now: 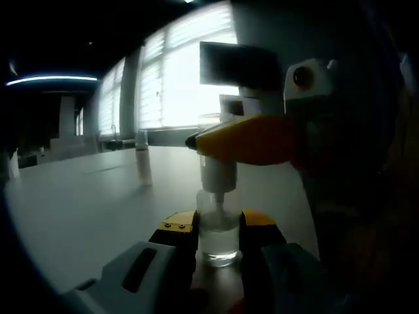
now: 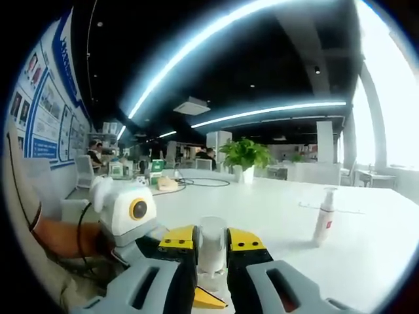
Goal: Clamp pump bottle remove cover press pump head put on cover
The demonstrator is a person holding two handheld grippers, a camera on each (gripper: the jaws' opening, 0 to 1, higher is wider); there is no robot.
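I see the pump bottle standing on the white table. It is clear, with a little clear liquid at the bottom. My left gripper is closed on the bottle, with one jaw on each side of it, touching the glass.

Just above the bottle, my right gripper comes in from the right side. Its yellow tip sits at the top of the bottle, around the cover.

In the right gripper view, that gripper is closed on the clear cover, one jaw pressed to each side. The left gripper shows just beside it, low on the left, with a hand holding it.

A small white bottle stands on the table well behind the pump bottle. A green plant stands far behind it, at the far end of the table.
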